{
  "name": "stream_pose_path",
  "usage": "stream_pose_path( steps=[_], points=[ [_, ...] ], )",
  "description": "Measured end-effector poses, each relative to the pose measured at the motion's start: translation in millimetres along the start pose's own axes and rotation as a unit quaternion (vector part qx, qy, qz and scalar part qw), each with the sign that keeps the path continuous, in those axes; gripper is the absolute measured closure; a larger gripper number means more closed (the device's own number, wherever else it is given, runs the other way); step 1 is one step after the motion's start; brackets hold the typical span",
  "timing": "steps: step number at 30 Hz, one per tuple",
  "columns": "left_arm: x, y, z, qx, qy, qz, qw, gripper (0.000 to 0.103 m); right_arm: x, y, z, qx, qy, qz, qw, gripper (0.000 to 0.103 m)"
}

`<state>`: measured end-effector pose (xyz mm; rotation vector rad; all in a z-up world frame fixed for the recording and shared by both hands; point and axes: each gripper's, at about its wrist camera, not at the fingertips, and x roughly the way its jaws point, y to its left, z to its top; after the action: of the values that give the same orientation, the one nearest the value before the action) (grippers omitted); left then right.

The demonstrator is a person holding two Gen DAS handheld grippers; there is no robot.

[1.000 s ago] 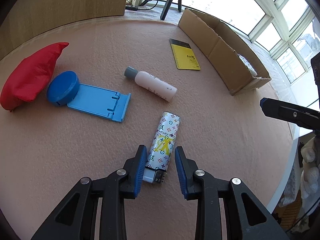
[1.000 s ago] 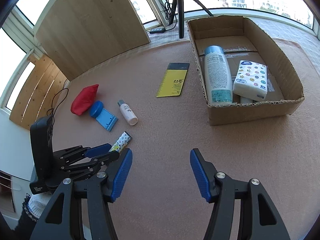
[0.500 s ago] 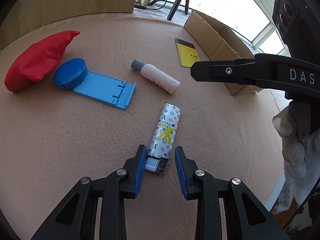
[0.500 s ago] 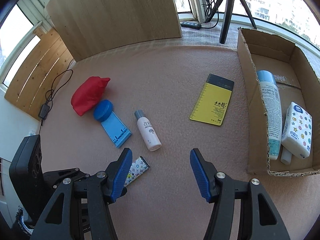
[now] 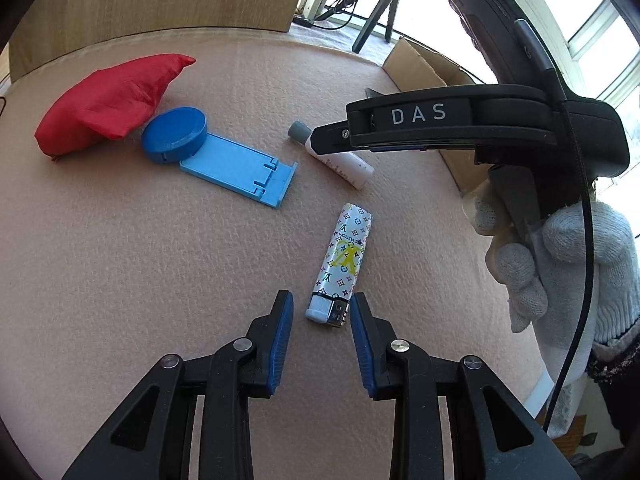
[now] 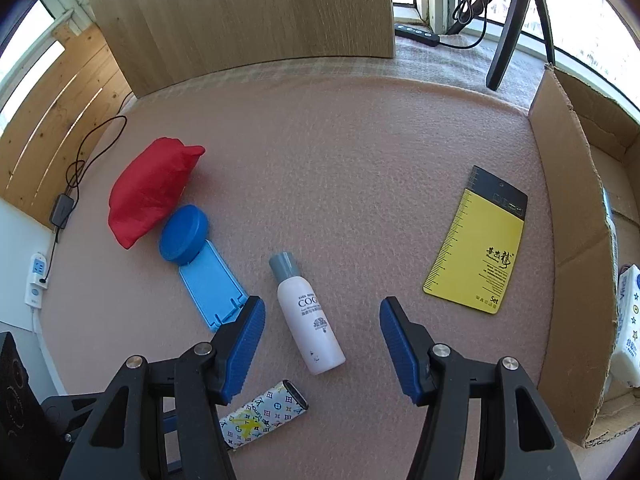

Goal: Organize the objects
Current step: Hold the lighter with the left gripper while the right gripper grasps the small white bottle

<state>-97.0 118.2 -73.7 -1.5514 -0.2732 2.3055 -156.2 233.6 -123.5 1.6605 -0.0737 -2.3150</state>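
A patterned white lighter [image 5: 344, 260] lies on the pink mat; its metal end sits between the tips of my open left gripper [image 5: 320, 312], not clamped. It also shows in the right wrist view [image 6: 260, 416]. My right gripper [image 6: 322, 332] is open and empty, hovering above a white bottle with a grey cap [image 6: 306, 316], which lies flat. In the left wrist view the right gripper's body [image 5: 440, 120] covers part of the bottle [image 5: 344, 164].
A red pouch [image 6: 152, 192], a blue round lid [image 6: 184, 234] and a blue phone stand [image 6: 212, 288] lie left. A yellow card [image 6: 480, 248] lies right, beside an open cardboard box [image 6: 568, 208] holding a white packet [image 6: 628, 320].
My right gripper has swung left and down from the box side to above the white bottle. The left gripper stays around the lighter's end, a little further back.
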Motion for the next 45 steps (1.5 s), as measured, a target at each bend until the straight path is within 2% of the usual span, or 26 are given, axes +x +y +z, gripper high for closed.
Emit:
stream_pose_path(
  steps=[2,4,7,22,24,25,27,31,35,36,38,43,45],
  points=[
    [1.0,-1.5,1.0,0.003,0.001,0.003,1.0,0.071,2.9,1.0,-0.3,-0.003,0.007,0.0,1.0,0.056],
    [1.3,-2.0,0.4,0.007,0.002,0.005,1.0,0.071,4.9,-0.2,-2.6,-0.003,0.014,0.004,1.0,0.071],
    [5.1,-5.7,4.0,0.014,0.006,0.007,0.9999,0.071,5.7,-4.2,-8.1,0.0,0.019,0.002,1.0,0.08],
    [20.3,-30.0,12.8,0.054,0.024,0.034,0.9977,0.07,-24.3,-33.4,-60.3,0.033,0.017,0.023,0.999,0.082],
    [22.3,-29.2,15.5,0.054,0.023,0.033,0.9977,0.069,-31.2,-33.9,-57.3,0.032,0.0,0.007,0.999,0.078],
    [22.2,-29.3,15.5,0.053,0.023,0.033,0.9977,0.069,-33.5,-34.5,-53.9,0.033,-0.008,0.002,0.999,0.069],
    [21.9,-30.3,15.6,0.054,0.024,0.033,0.9977,0.063,-35.6,-36.7,-45.6,0.037,-0.018,0.004,0.999,0.059],
    [24.2,-35.8,17.9,0.065,0.025,0.037,0.9969,0.059,-25.5,-30.1,-21.4,0.032,-0.017,0.009,0.999,0.059],
    [26.7,-36.9,23.0,0.064,0.026,0.038,0.9969,0.059,-6.9,-16.4,-5.4,0.01,-0.004,-0.009,1.0,0.059],
    [26.9,-36.7,24.0,0.064,0.026,0.038,0.9969,0.059,-1.8,-14.5,-3.2,0.007,0.002,-0.01,1.0,0.06],
    [29.5,-36.3,27.3,0.063,0.027,0.041,0.9968,0.06,5.6,-12.7,-1.8,0.005,0.012,-0.009,1.0,0.069],
    [34.0,-36.1,31.0,0.066,0.025,0.049,0.9963,0.061,4.2,-18.7,-5.9,0.01,0.008,-0.015,1.0,0.085],
    [35.1,-37.4,31.9,0.072,0.023,0.059,0.9954,0.07,0.8,-25.6,-11.1,0.02,0.008,-0.01,1.0,0.085]
  ],
)
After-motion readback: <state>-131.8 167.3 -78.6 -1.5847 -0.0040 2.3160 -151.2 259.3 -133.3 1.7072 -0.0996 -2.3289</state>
